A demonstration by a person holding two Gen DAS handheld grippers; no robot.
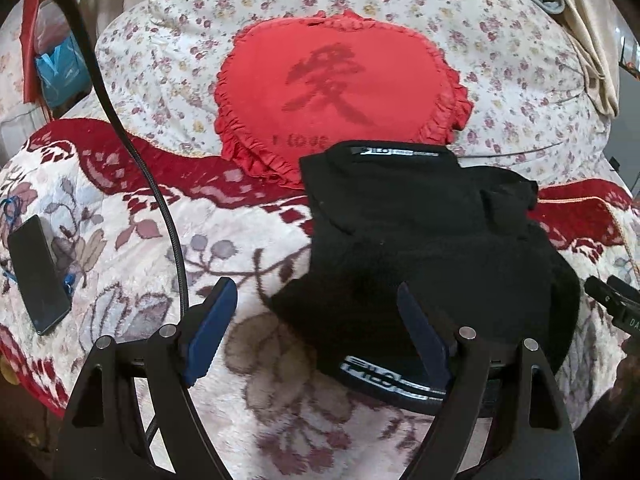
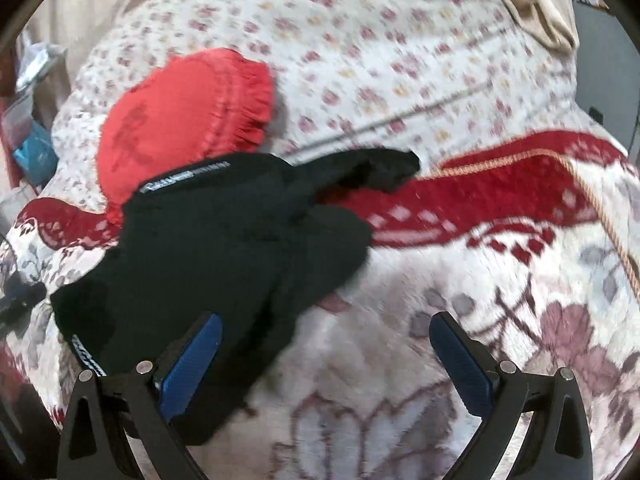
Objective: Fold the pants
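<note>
The black pants (image 1: 420, 240) lie folded in a thick bundle on the floral blanket (image 1: 160, 248), with white-lettered bands at the far and near edges. My left gripper (image 1: 316, 300) is open and empty, just above the bundle's near left edge. In the right wrist view the pants (image 2: 216, 264) lie left of centre, one loose end sticking out toward the right. My right gripper (image 2: 324, 332) is open and empty, its left finger (image 2: 192, 364) over the bundle's near edge. That view is motion-blurred.
A red heart-shaped cushion (image 1: 336, 84) lies just behind the pants, on a flowered quilt (image 1: 500, 60). A black phone (image 1: 36, 276) lies on the blanket at the left. A black cable (image 1: 160, 200) runs past the left gripper. Beige cloth (image 1: 588, 40) hangs at the far right.
</note>
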